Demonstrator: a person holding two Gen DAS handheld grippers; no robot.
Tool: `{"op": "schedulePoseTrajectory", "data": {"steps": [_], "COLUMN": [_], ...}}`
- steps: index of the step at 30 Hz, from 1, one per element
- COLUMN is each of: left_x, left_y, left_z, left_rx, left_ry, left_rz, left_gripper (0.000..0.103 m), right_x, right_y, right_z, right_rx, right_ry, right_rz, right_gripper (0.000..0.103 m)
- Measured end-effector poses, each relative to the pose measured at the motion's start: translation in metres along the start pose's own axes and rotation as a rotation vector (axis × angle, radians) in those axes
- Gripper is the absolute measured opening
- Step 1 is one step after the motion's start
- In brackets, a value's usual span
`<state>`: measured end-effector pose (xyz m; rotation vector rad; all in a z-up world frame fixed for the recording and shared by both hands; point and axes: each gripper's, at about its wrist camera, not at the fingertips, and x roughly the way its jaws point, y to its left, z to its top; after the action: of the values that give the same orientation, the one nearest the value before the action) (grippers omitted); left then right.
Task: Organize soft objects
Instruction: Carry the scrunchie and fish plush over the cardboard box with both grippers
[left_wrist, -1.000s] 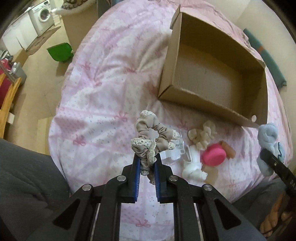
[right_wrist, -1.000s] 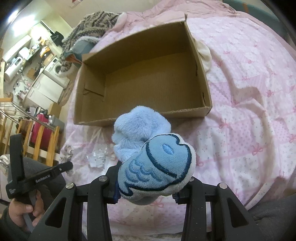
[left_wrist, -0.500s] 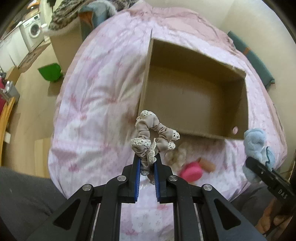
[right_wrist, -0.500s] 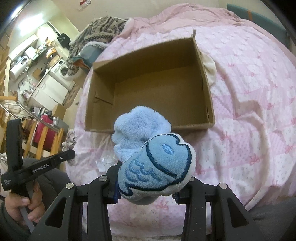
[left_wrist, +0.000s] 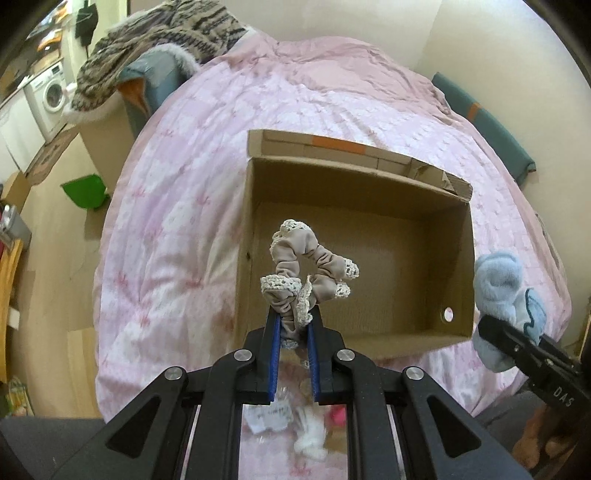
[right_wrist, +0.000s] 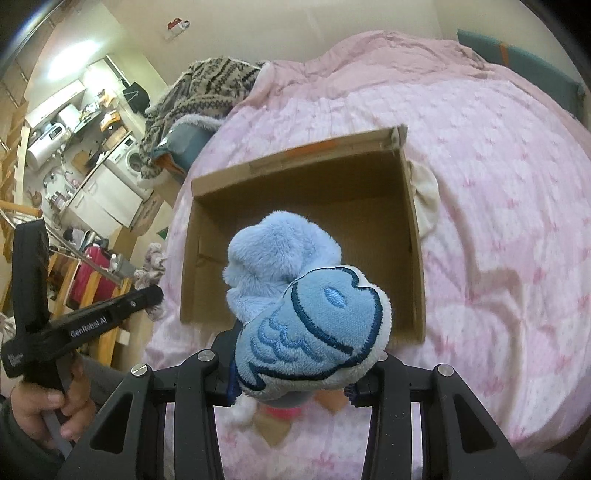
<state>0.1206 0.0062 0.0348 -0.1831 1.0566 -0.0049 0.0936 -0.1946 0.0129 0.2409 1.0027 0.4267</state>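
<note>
left gripper (left_wrist: 293, 325) clamps scrunchie (left_wrist: 308, 267) over box (left_wrist: 369, 334) | right gripper (right_wrist: 291, 373) clamps plush (right_wrist: 295, 306) above box edge

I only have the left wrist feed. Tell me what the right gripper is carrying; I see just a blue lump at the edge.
Observer: The right gripper is shut on a blue plush toy with an embroidered fish-like patch with scale lines.
Operator: Report where it is relative to the box.
Observer: In the right wrist view the plush fronts the cardboard box opening, near the box's front edge; the height above it I cannot tell.
Operator: Check the far outer side of the box.
Observer: A cream cloth sticks out beside the box's right wall, on the pink bedspread.
Operator: Confirm my scrunchie.
Observer: The left gripper is shut on the beige scrunchie.
</note>
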Motion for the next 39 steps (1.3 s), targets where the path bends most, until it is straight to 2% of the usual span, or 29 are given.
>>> {"op": "schedulePoseTrajectory", "data": {"steps": [13, 20, 23, 39], "left_x": [0.04, 0.072, 0.081, 0.104], "left_y": [-0.013, -0.008, -0.007, -0.006], "left_z": [0.028, 0.023, 0.02, 0.015], "left_rx": [0.042, 0.049, 0.05, 0.057], "left_ry": [-0.013, 0.011, 0.009, 0.027], "left_rz": [0.033, 0.019, 0.019, 0.017], "left_gripper": [0.012, 0.012, 0.012, 0.012], "right_x": [0.041, 0.067, 0.077, 0.109], "right_y": [-0.006, -0.02, -0.022, -0.021], "right_z": [0.033, 0.029, 0.024, 0.014], "right_rx": [0.001, 0.026, 0.011, -0.027], "right_ry": [-0.002, 0.018, 0.032, 0.131], "right_rz": [-0.022, -0.036, -0.068, -0.129], "right_gripper": [0.043, 0.043, 0.043, 0.045]}}
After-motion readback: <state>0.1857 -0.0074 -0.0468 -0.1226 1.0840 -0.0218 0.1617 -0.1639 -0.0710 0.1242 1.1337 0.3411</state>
